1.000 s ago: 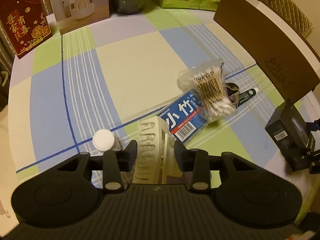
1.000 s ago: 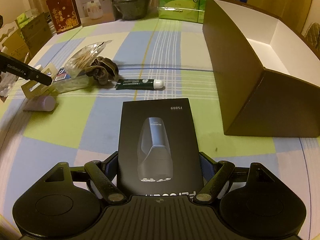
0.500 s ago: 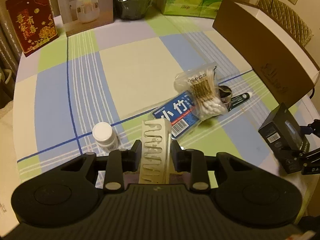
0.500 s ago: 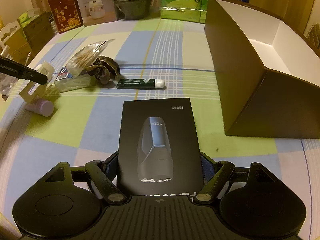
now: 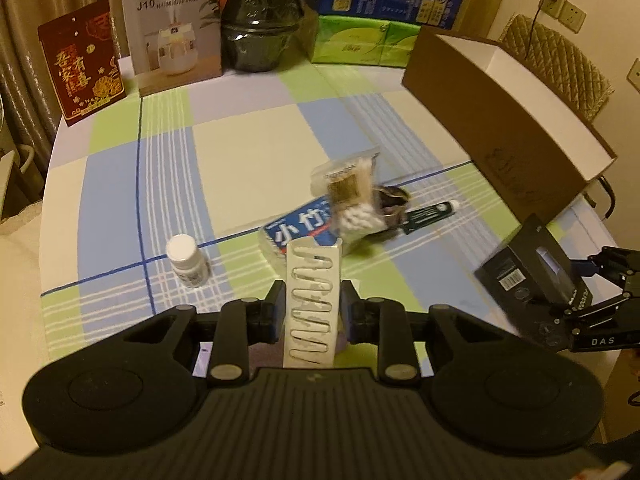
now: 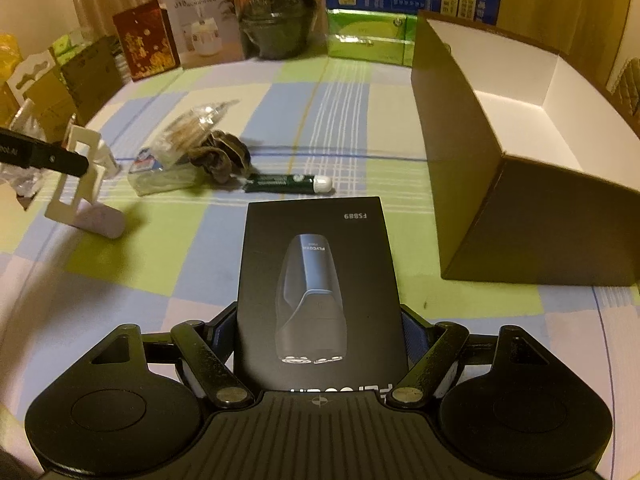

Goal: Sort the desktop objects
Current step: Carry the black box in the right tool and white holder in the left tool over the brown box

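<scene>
My left gripper [image 5: 313, 308] is shut on a white slotted card package [image 5: 311, 304] with a pale pink tube at its base, lifted off the table; it also shows in the right wrist view [image 6: 82, 184]. My right gripper [image 6: 320, 332] is shut on a black shaver box [image 6: 320, 292], held above the cloth; the box also shows in the left wrist view [image 5: 532, 268]. An open brown cardboard box [image 6: 520, 152] stands to the right. On the table lie a cotton swab bag [image 5: 354, 200], a blue pack [image 5: 296, 232], a dark scrunchie [image 6: 222, 156], a dark green tube [image 6: 288, 183] and a white bottle [image 5: 186, 256].
Along the table's far edge stand a red card [image 5: 86, 64], a humidifier box [image 5: 172, 28], a dark pot [image 5: 260, 20] and green tissue packs [image 5: 360, 44]. The checked tablecloth [image 5: 240, 152] covers a round table. A chair [image 5: 560, 48] stands behind the brown box.
My left gripper closed on the white card package and lifted it off the table, moving back. My right gripper keeps hold of the shaver box and has risen slightly.
</scene>
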